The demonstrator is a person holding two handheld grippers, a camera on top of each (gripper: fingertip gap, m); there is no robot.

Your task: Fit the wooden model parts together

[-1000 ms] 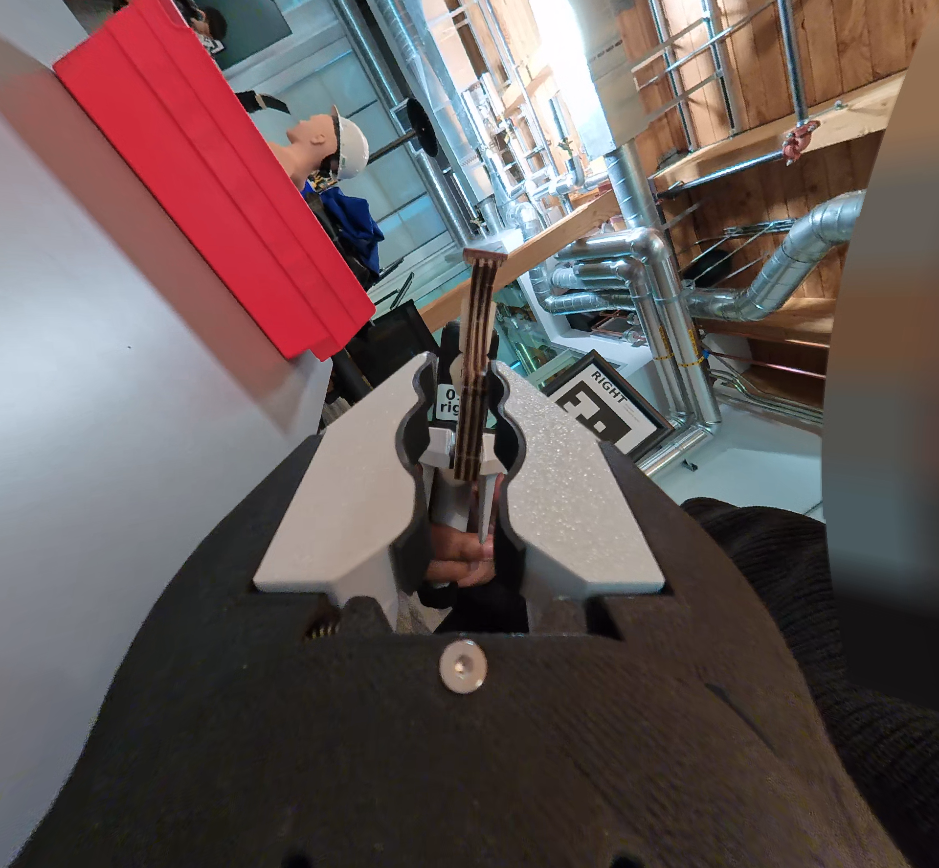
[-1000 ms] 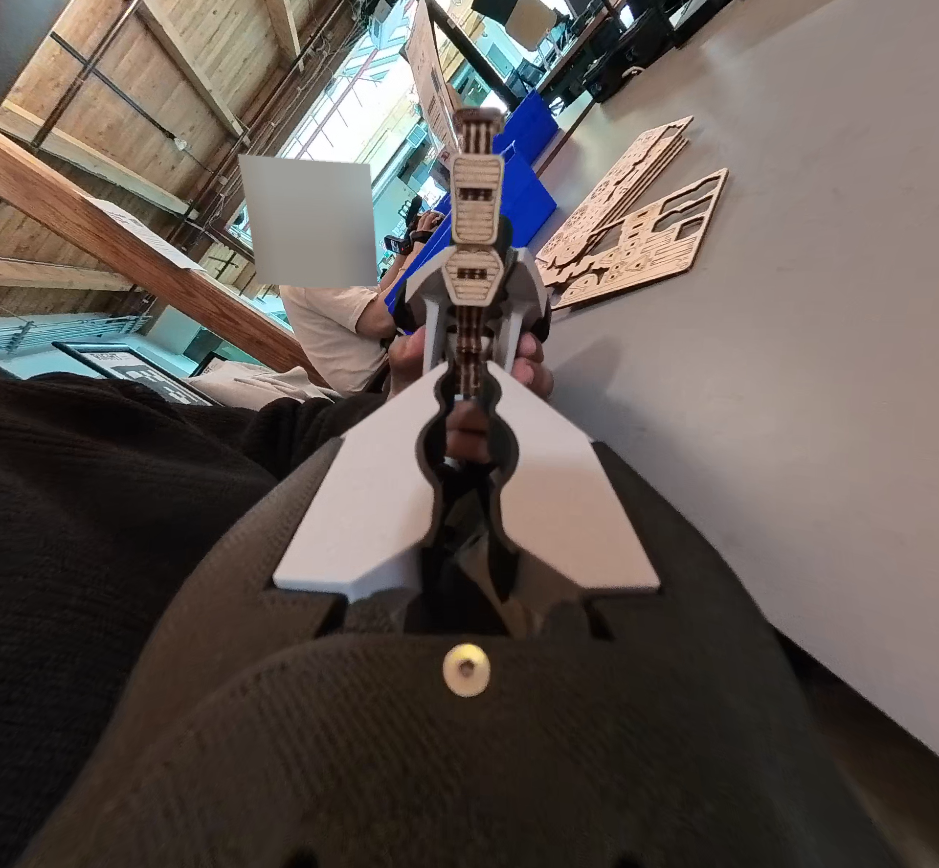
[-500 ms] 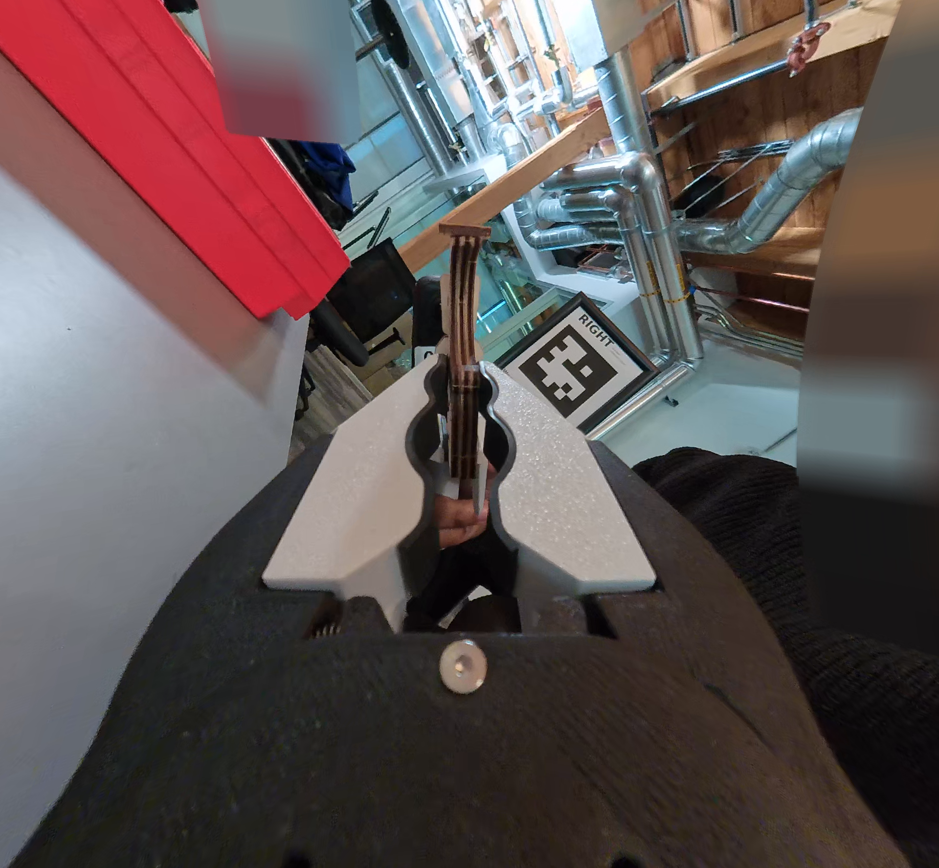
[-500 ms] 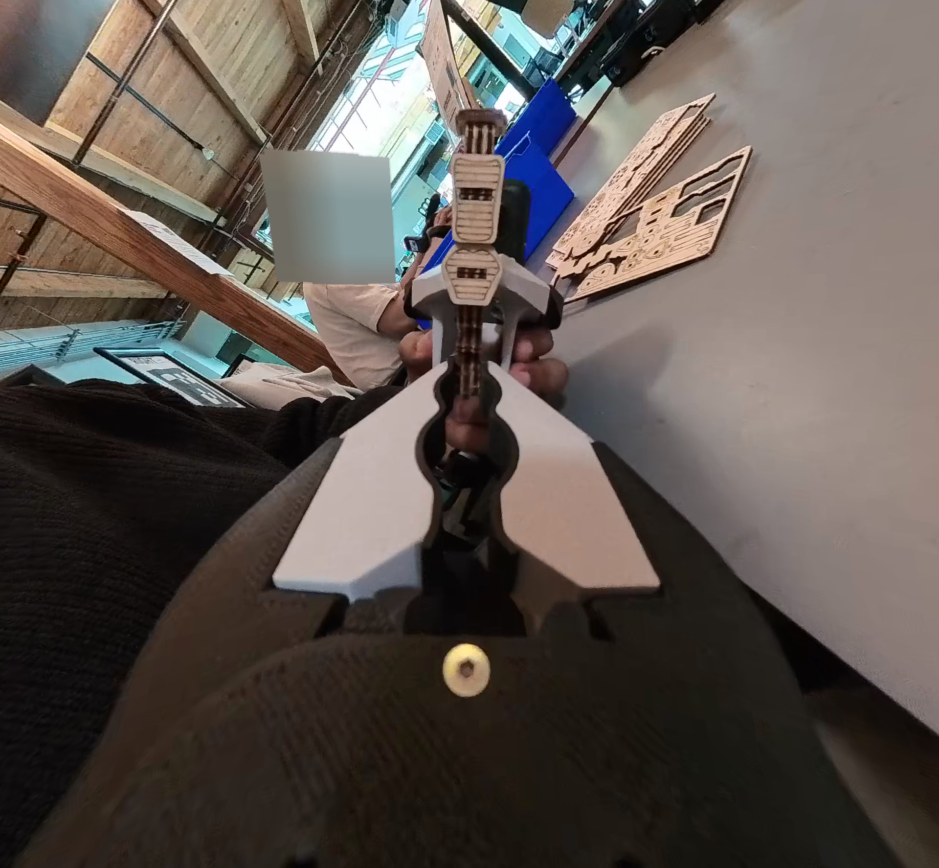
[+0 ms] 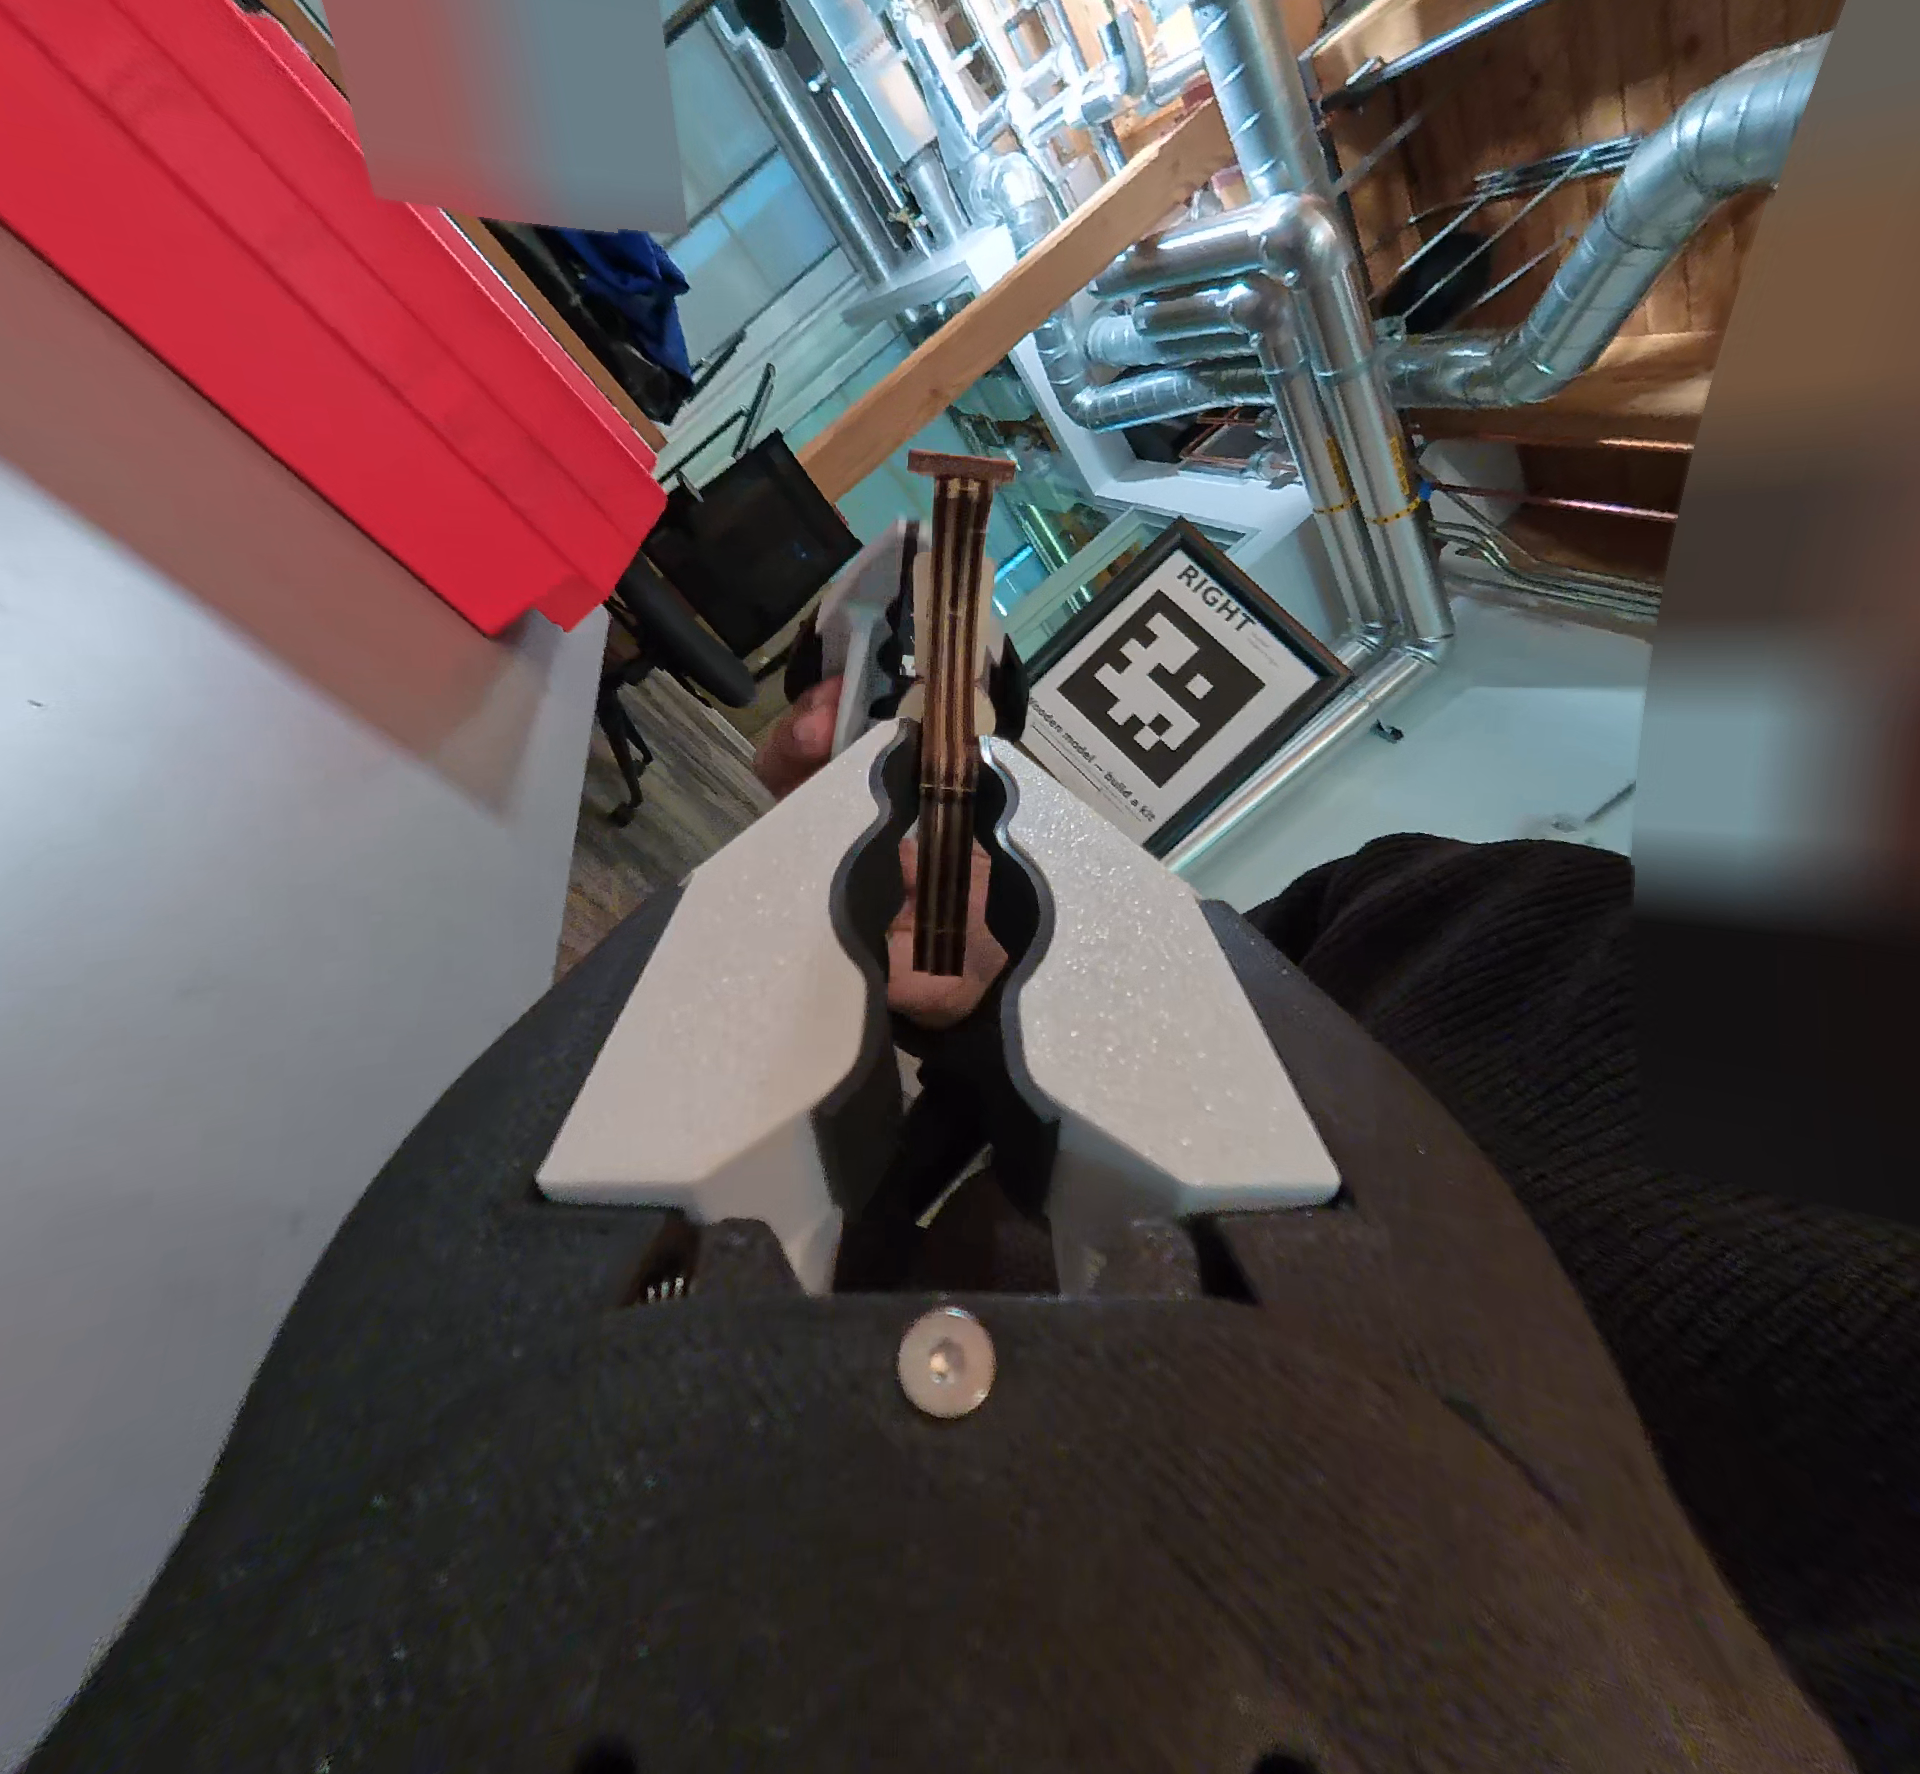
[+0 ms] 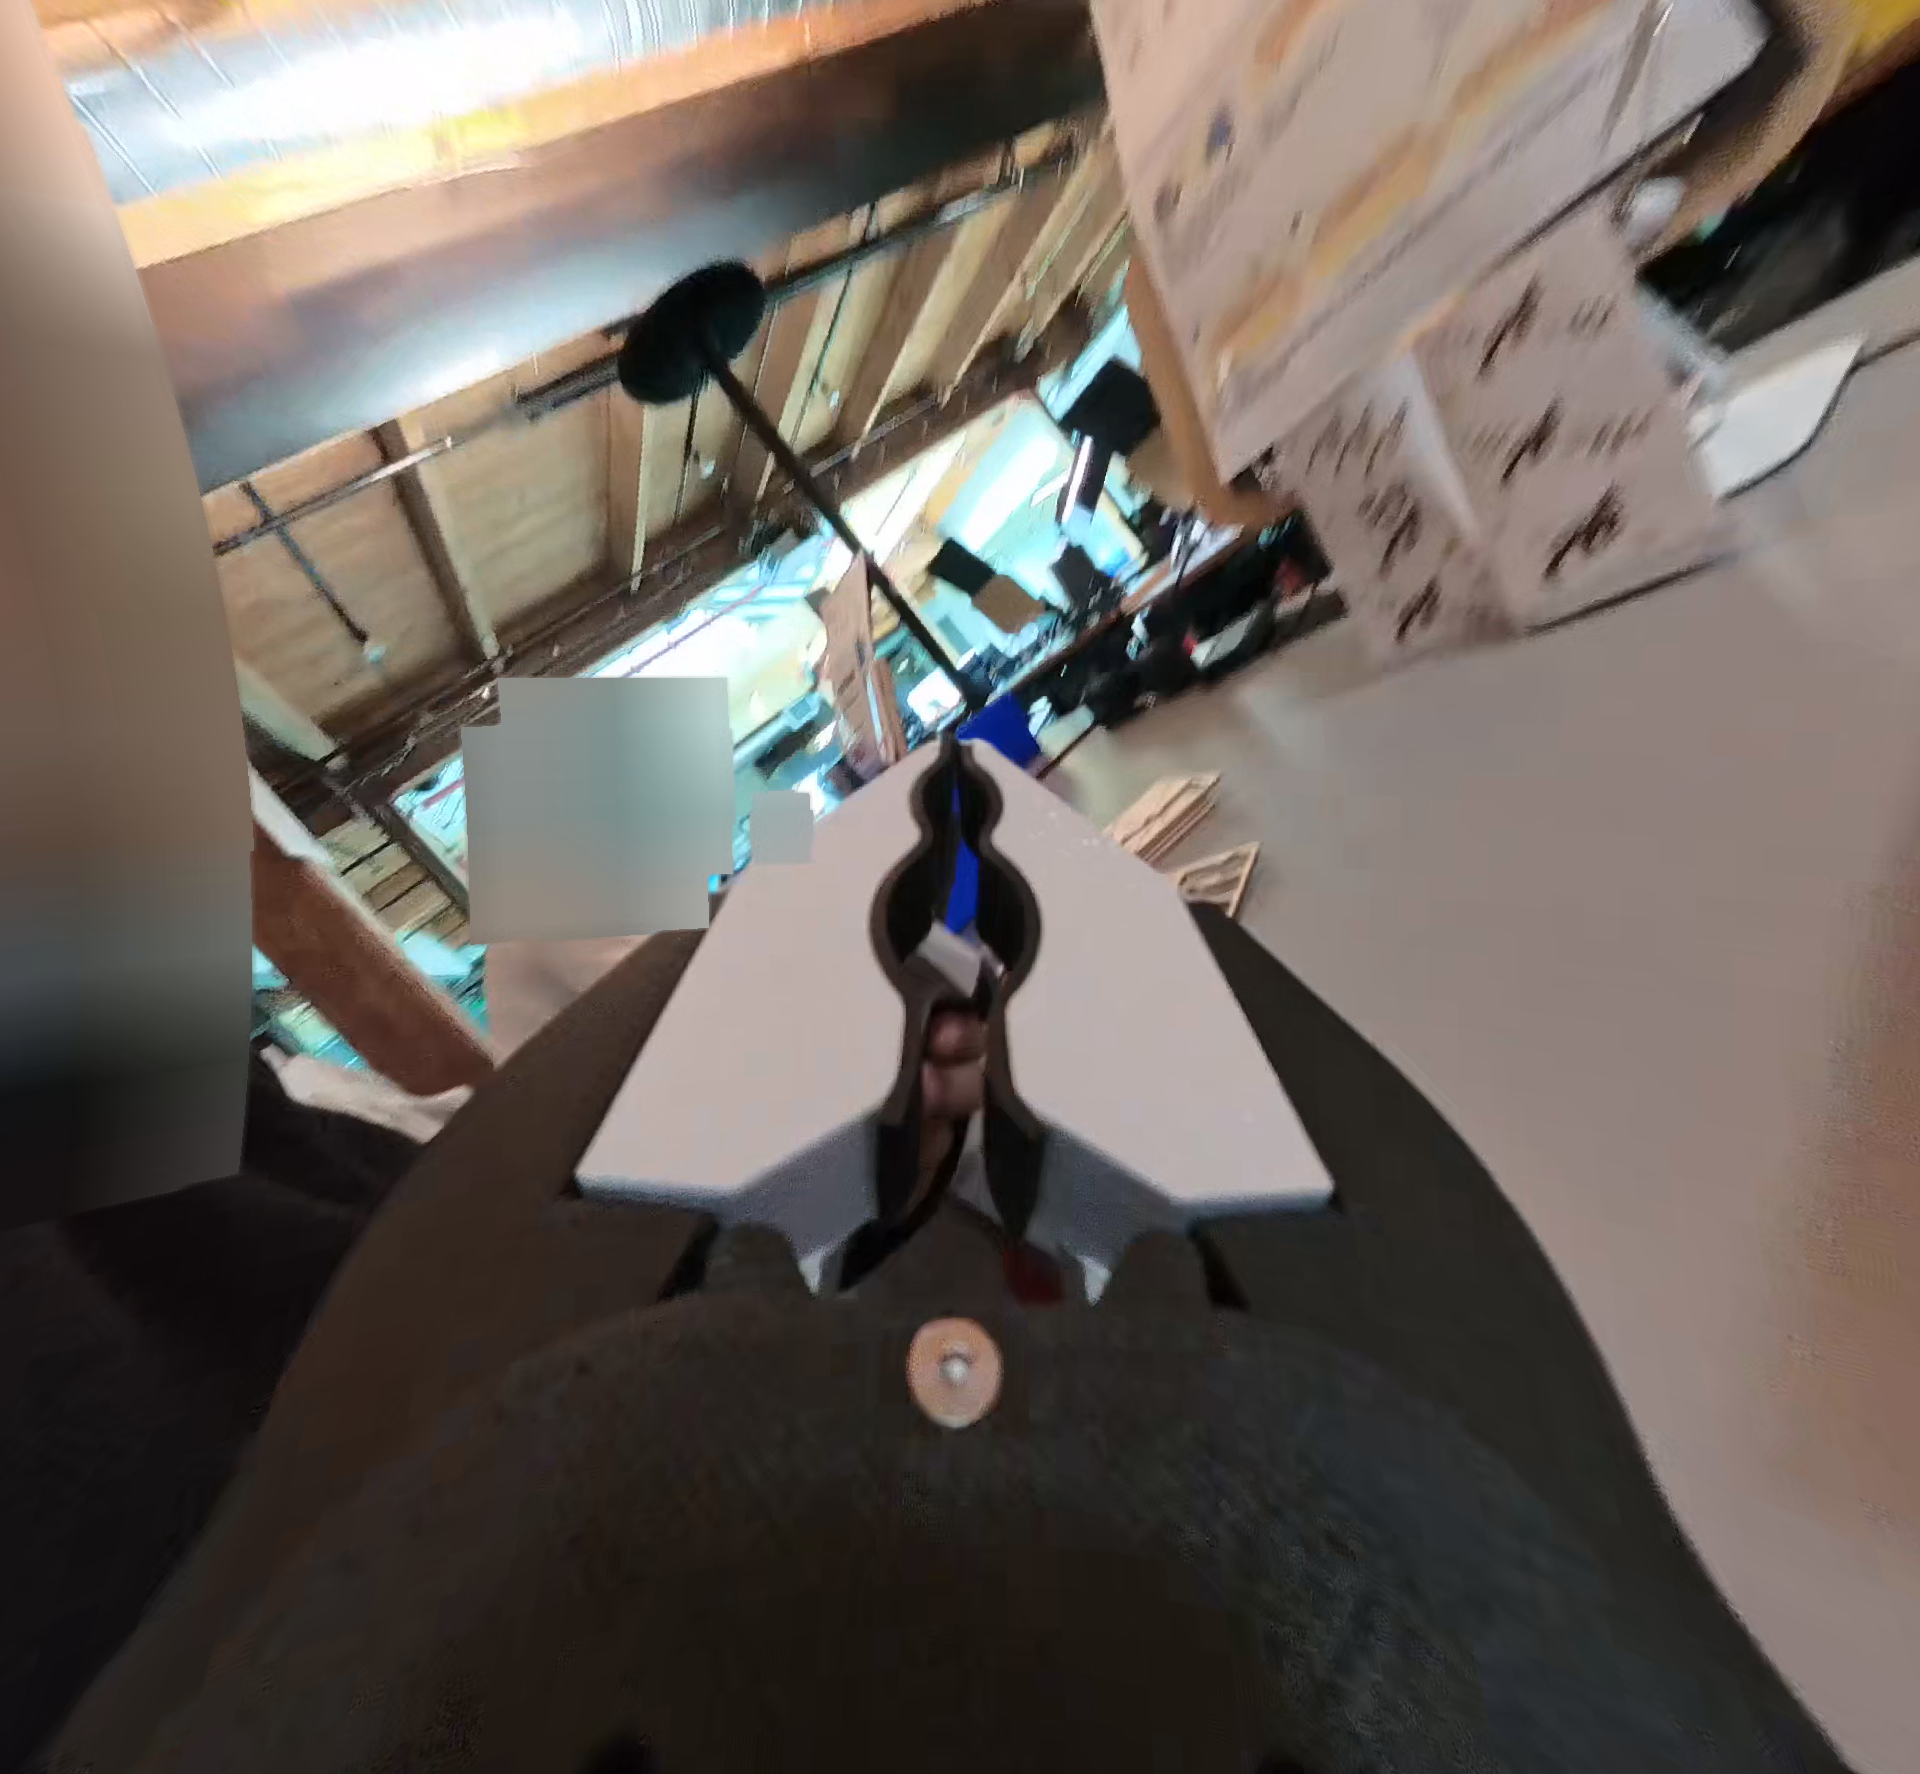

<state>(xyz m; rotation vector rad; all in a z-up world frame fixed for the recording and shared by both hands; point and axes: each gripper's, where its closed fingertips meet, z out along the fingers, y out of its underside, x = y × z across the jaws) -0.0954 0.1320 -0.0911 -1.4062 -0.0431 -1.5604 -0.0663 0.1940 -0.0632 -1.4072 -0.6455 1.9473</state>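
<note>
Since the earlier frame the right gripper (image 6: 951, 768) has let go of the wooden model piece (image 5: 948, 716) and has swung away; its view is now strongly blurred and shows the room, some cardboard boxes (image 6: 1455, 270) and the flat wooden sheets (image 6: 1184, 825) lying far off on the grey tabletop (image 6: 1558, 893). Its jaws are now almost together at the tips with nothing between them, so I read it as closed and empty. The left gripper (image 5: 948, 758) is closed on the wooden model piece, which stands up between its jaws and points forward, held in the air beside the tabletop edge (image 5: 260, 893) and below the red bin (image 5: 260, 218). In the left view the other gripper is seen just behind the piece, but if it touches the piece I cannot tell. The piece looks like several thin plywood layers stacked together with a small cap on top, so I judge it light and stiff, but easy to snap or to split at the thin slotted parts. It is better to hold it on the flat faces near the lower end, as now, and to press the next part in straight, without twisting
</note>
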